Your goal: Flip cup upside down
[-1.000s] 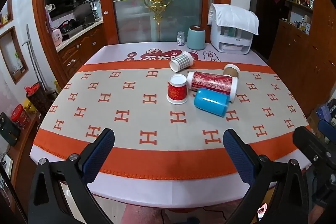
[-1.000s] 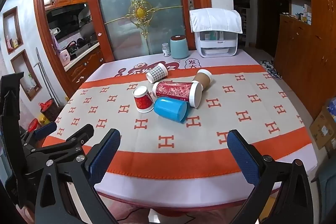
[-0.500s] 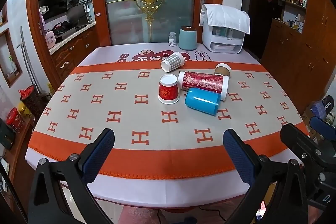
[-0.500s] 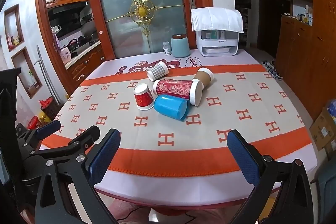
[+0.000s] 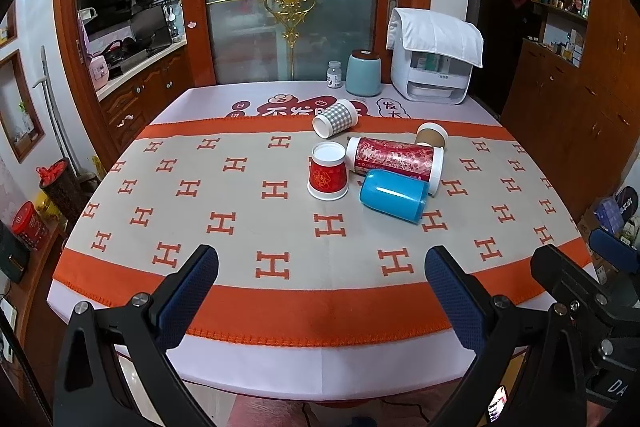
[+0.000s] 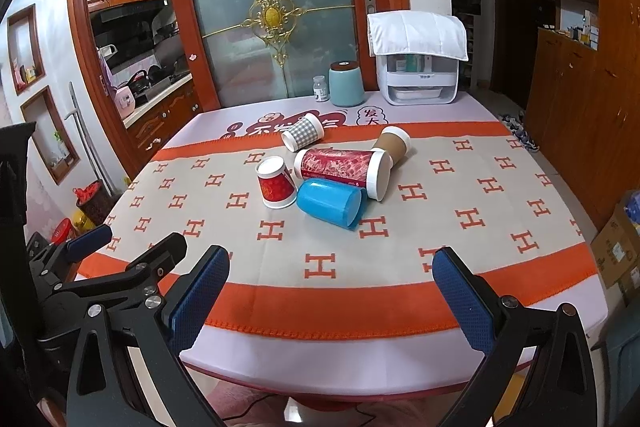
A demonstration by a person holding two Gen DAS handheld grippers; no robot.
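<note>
While both hover off table edge (image 5: 320,359) | left fingers (image 5: 192,283) spread, empty | right fingers (image 6: 204,291) spread, empty

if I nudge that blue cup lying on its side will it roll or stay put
The blue cup lies on its side, so a sideways push would probably roll it, likely in a curve since it looks slightly tapered. It seems to rest against the tall red patterned cup, which may block rolling that way. It looks like smooth plastic, possibly slippery.
</note>
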